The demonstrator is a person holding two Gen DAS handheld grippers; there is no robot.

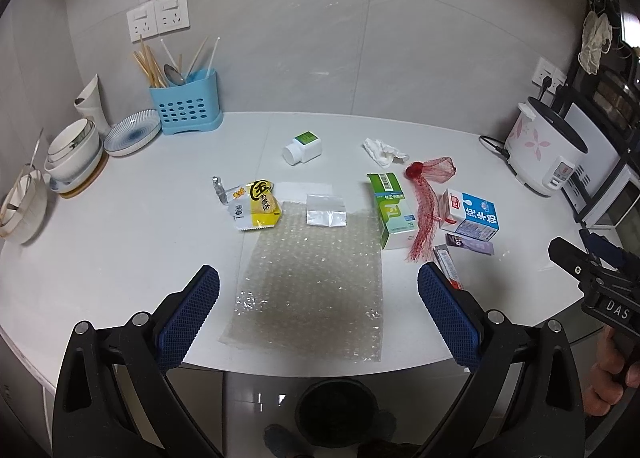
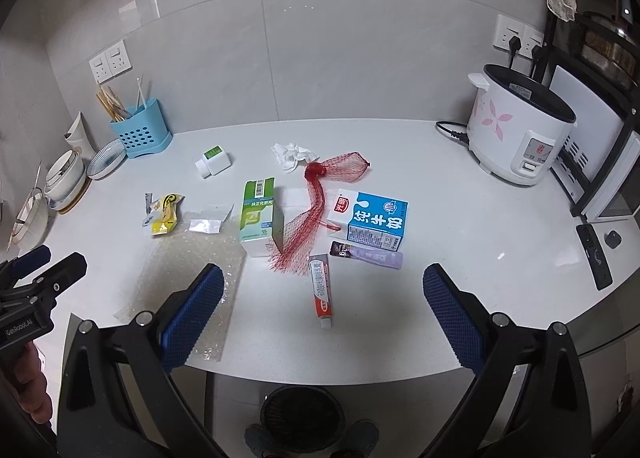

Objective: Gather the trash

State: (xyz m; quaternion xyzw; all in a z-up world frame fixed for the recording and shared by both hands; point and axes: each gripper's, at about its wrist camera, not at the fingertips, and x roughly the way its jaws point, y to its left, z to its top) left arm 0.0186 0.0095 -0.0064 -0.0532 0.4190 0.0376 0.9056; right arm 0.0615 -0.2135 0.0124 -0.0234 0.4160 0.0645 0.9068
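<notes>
Grippers inspected: left gripper [image 1: 319,312] and right gripper [image 2: 320,312] both spread wide, holding nothing, hovering clear of the counter [image 2: 460,194] at its front edge. Bubble wrap [image 1: 312,286] lies at the front edge between the left fingers; toothpaste tube [image 2: 321,290] lies near that edge between the right fingers.

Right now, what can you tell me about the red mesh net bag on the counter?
The red mesh net bag is an empty, limp net of thin plastic-looking mesh, gathered into a dense knot near the crumpled tissue. One part balloons rightward; a long tail trails toward the counter's front edge, draped against the green box and beside the milk carton. Neither claw touches it.
</notes>
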